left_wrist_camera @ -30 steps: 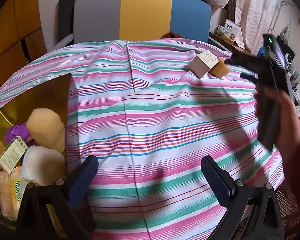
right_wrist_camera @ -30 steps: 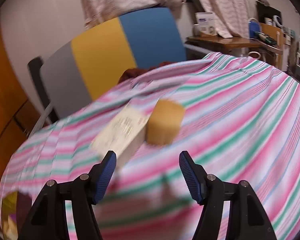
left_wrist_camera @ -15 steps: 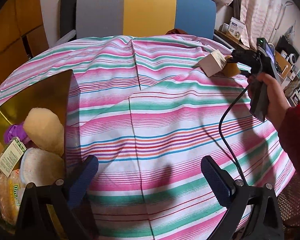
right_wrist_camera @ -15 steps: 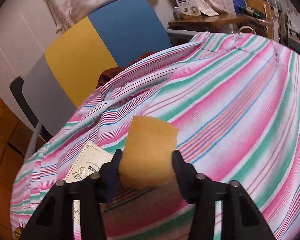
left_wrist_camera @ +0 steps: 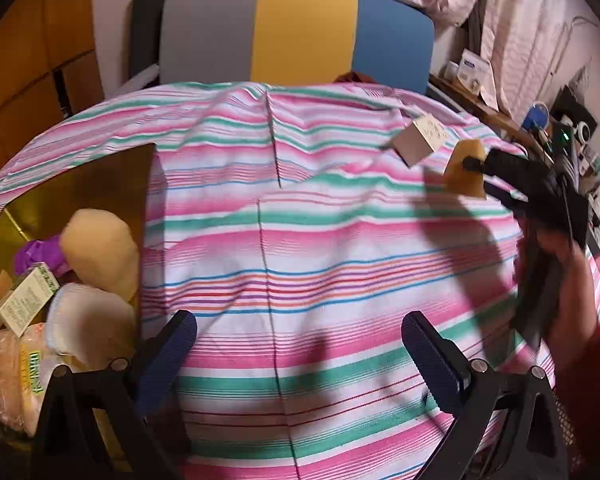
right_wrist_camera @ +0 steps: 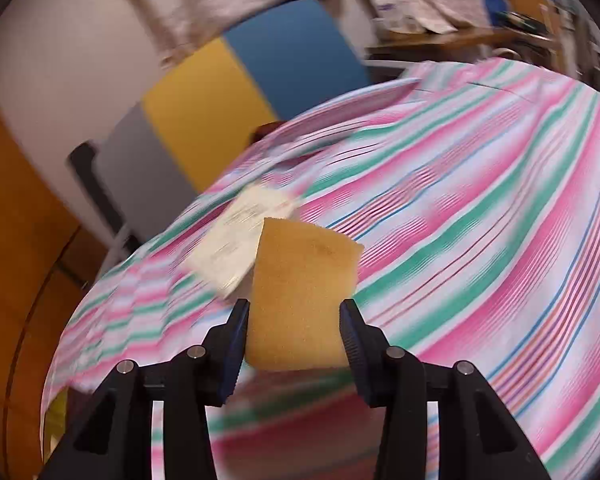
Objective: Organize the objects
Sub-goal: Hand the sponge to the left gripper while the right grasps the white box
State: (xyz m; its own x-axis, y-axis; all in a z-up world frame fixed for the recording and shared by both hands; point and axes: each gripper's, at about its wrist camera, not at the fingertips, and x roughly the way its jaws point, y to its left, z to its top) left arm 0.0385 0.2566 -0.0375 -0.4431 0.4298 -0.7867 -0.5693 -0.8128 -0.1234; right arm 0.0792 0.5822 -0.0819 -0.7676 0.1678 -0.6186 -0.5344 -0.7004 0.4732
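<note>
Your right tongs (right_wrist_camera: pixel 296 334) grip the sponge (right_wrist_camera: pixel 300 300); your left tongs (left_wrist_camera: pixel 300 356) gape wide. Gold box (left_wrist_camera: pixel 80 184), lower left, holds sponges, cartons.

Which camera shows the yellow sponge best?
The right wrist view: the sponge fills the centre, clamped in the right hand-held gripper. The left wrist view shows the sponge only small and far off, near the box.

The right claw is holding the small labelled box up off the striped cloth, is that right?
Not the box. The right claw is shut on the yellow sponge block, as the right wrist view shows. The small labelled box lies on the striped cloth.
</note>
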